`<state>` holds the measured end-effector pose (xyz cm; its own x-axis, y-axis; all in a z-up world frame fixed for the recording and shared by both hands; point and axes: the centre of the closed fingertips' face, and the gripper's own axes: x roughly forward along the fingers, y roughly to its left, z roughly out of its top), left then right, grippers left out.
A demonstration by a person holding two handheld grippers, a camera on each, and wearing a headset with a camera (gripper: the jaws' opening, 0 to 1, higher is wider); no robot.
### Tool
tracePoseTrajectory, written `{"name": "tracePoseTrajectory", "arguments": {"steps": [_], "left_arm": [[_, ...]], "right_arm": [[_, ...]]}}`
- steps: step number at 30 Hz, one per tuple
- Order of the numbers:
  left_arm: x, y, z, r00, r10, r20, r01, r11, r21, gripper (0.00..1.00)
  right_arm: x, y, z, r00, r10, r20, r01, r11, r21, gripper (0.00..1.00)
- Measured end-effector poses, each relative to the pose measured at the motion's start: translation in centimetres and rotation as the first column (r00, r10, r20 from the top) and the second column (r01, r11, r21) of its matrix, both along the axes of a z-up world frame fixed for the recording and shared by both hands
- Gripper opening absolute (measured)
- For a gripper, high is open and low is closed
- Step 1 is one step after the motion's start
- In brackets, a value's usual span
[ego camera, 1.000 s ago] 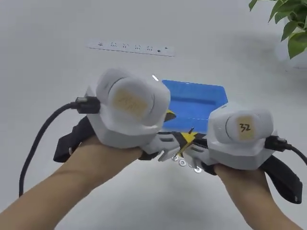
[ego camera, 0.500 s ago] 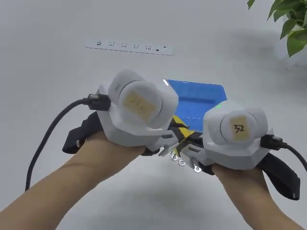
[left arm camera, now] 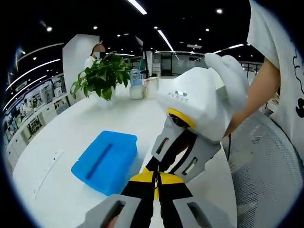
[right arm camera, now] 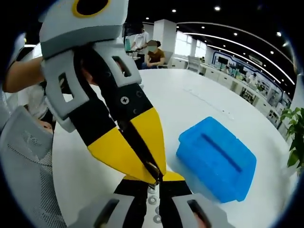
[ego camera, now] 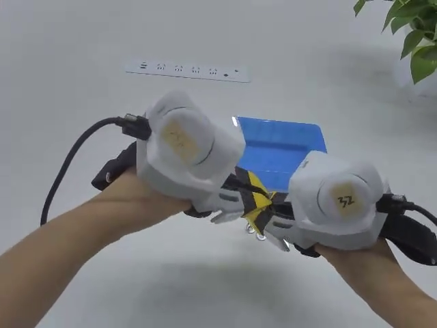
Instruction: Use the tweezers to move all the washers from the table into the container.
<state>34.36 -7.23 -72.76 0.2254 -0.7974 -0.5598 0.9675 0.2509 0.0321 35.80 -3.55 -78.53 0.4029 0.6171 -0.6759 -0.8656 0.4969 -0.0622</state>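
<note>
Tweezers (right arm camera: 142,154) slant tip-down toward the washers (right arm camera: 153,200).

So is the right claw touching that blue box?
Apart. The right gripper view shows a strip of bare white table between the right claw and the blue box.

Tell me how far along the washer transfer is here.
Done: nothing I can confirm; what the blue container holds is hidden. In hand: the left gripper is shut on what look like the tweezers, tip to tip with the right gripper. Left: washers lie on the table below them.
</note>
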Motion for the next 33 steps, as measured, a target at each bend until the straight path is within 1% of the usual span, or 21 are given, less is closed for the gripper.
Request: {"name": "tracePoseTrajectory", "arguments": {"steps": [3,6,10,12,14,15,16,17,19,23,25,27,28,33], "left_arm": [[0.0,-0.1,0.1,1.0,0.001,0.008,-0.001,1.0,0.024,0.0],[-0.1,-0.1,0.4,1.0,-0.009,0.018,0.008,0.999,0.032,0.0],[0.1,-0.1,1.6,1.0,-0.019,0.022,0.018,0.999,0.033,0.0],[0.3,-0.1,2.2,0.999,-0.027,0.03,0.026,0.999,0.032,0.0],[0.4,0.0,3.0,0.998,-0.038,0.041,0.037,0.999,0.028,0.0],[0.6,0.0,3.5,0.998,-0.044,0.046,0.043,0.999,0.024,0.0],[0.7,0.0,3.8,0.997,-0.05,0.052,0.049,0.999,0.021,0.0],[1.0,0.0,4.2,0.996,-0.059,0.06,0.058,0.998,0.016,0.0],[1.4,0.0,4.7,0.996,-0.063,0.064,0.062,0.998,0.009,0.0],[2.8,-0.2,5.8,0.993,-0.068,0.093,0.069,0.998,0.002,0.0],[3.4,-0.3,6.1,0.993,-0.068,0.101,0.068,0.998,0.001,0.0],[4.2,-0.4,6.4,0.991,-0.07,0.116,0.07,0.998,0.003,0.0],[4.8,-0.5,6.6,0.99,-0.071,0.125,0.071,0.997,0.004,0.0],[6.5,-0.7,6.9,0.985,-0.067,0.157,0.067,0.998,0.004,0.0]], "right_arm": [[0.0,-0.1,0.0,1.0,0.001,-0.002,-0.001,1.0,-0.006,0.04],[0.0,-0.1,0.5,1.0,0.004,-0.004,-0.004,1.0,-0.003,0.03],[0.1,-0.1,1.7,1.0,0.02,0.004,-0.02,1.0,-0.003,0.03],[0.4,-0.1,2.4,1.0,0.025,0.008,-0.025,1.0,0.004,0.03],[0.6,0.0,3.2,0.999,0.032,0.0,-0.032,0.999,0.021,0.03],[0.7,0.0,3.4,0.999,0.034,0.001,-0.034,0.999,0.022,0.03],[0.8,0.1,3.8,0.999,0.042,0.007,-0.042,0.999,0.024,0.03],[1.0,0.1,4.1,0.999,0.049,0.016,-0.05,0.999,0.022,0.03],[1.5,0.1,4.7,0.998,0.061,0.031,-0.062,0.998,0.015,0.03],[3.1,0.0,5.9,0.997,0.056,0.048,-0.058,0.998,0.029,0.03],[3.9,0.1,6.5,0.998,0.049,0.05,-0.051,0.998,0.04,0.03],[4.6,0.1,6.9,0.997,0.04,0.059,-0.043,0.998,0.05,0.03],[5.0,0.1,7.0,0.997,0.035,0.064,-0.038,0.998,0.053,0.03],[7.0,0.0,7.5,0.996,0.008,0.091,-0.014,0.998,0.056,0.03]]}}
